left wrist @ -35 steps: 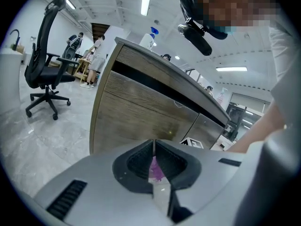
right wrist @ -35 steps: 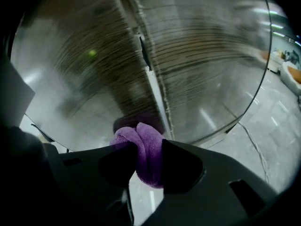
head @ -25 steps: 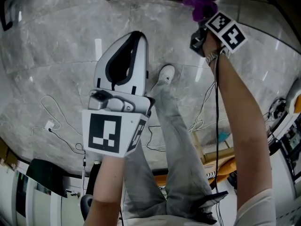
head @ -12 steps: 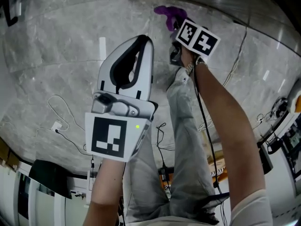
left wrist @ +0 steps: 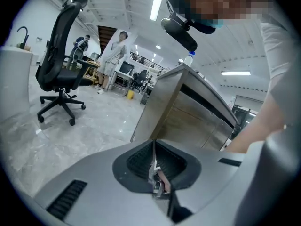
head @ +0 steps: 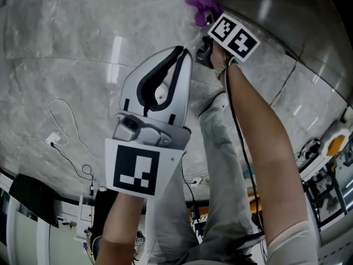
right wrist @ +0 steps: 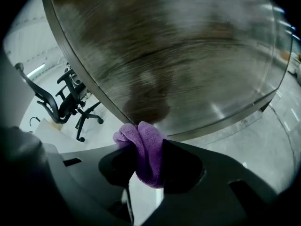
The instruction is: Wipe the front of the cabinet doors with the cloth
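Two jaws of the right gripper (right wrist: 141, 147) are clamped narrowly on a purple cloth (right wrist: 146, 161). The cloth is bunched between the dark pads, with a rounded fold pushed out beyond the jaw tips. That fold is held against the brushed-metal cabinet door (right wrist: 178, 55) straight ahead of the gripper, close to the door's lower edge, where a dark reflection is seen just above the cloth. The left gripper (left wrist: 153, 147) is held away from the door; its jaws are brought together to a thin seam and nothing is gripped between them.

From the head view, the right gripper (head: 205, 20) is seen at the end of an outstretched arm, with the cloth (head: 198, 5) beyond its marker cube and against the metal door (head: 276, 15). The left gripper (head: 177, 53) is raised nearer the camera, over the marble-patterned floor (head: 66, 65). Only in the left gripper view is the cabinet (left wrist: 188, 112) shown whole from the side. A black office chair (left wrist: 61, 69) is seen off to that gripper's left.
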{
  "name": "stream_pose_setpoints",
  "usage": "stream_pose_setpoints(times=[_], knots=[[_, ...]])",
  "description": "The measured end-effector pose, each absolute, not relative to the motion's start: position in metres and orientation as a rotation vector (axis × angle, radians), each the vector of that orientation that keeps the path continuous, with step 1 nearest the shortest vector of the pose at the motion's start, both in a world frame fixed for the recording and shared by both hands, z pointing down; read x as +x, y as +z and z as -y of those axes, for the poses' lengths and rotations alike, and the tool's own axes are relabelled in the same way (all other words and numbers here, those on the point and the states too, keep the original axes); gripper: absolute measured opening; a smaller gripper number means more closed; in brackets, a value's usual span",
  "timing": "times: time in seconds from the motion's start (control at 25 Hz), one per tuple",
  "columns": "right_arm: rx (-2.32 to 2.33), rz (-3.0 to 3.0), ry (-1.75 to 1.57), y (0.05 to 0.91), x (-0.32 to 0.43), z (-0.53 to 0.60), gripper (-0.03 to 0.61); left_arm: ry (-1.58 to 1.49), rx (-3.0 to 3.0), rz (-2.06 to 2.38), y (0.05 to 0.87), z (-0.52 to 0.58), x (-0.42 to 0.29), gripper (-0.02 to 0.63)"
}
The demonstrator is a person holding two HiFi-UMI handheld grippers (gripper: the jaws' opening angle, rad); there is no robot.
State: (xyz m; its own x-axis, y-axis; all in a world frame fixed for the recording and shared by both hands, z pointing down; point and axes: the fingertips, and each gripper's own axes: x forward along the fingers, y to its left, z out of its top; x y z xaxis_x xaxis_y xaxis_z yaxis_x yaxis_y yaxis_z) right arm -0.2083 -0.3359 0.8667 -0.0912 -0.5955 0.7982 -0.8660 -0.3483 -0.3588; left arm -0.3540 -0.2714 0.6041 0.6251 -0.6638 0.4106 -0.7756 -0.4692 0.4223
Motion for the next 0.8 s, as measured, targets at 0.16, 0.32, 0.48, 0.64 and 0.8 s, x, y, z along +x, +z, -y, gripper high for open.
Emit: stream_pose_setpoints(times=[0.16, 0.32, 0.48, 0.64, 0.8], knots=[[1.975, 1.591, 1.436, 0.882, -0.206, 0.351, 0.14, 0.266, 2.246, 1.151, 0.621, 0.266, -0.371, 0.023], [1.952, 1.61, 1.418, 0.888, -0.197, 0.353, 0.141, 0.257, 2.227, 1.185, 0.627, 0.262, -0.366, 0.023], [1.911, 1.613, 1.415, 0.893, -0.181, 0.349, 0.14, 0.258, 2.229, 1.191, 0.63, 0.258, -0.345, 0.023], [1.899, 1.598, 1.401, 0.893, -0.146, 0.336, 0.14, 0.257, 2.241, 1.182, 0.625, 0.248, -0.312, 0.023], [1.903, 1.588, 1.385, 0.864, -0.077, 0.312, 0.14, 0.255, 2.261, 1.178, 0.595, 0.227, -0.256, 0.023]])
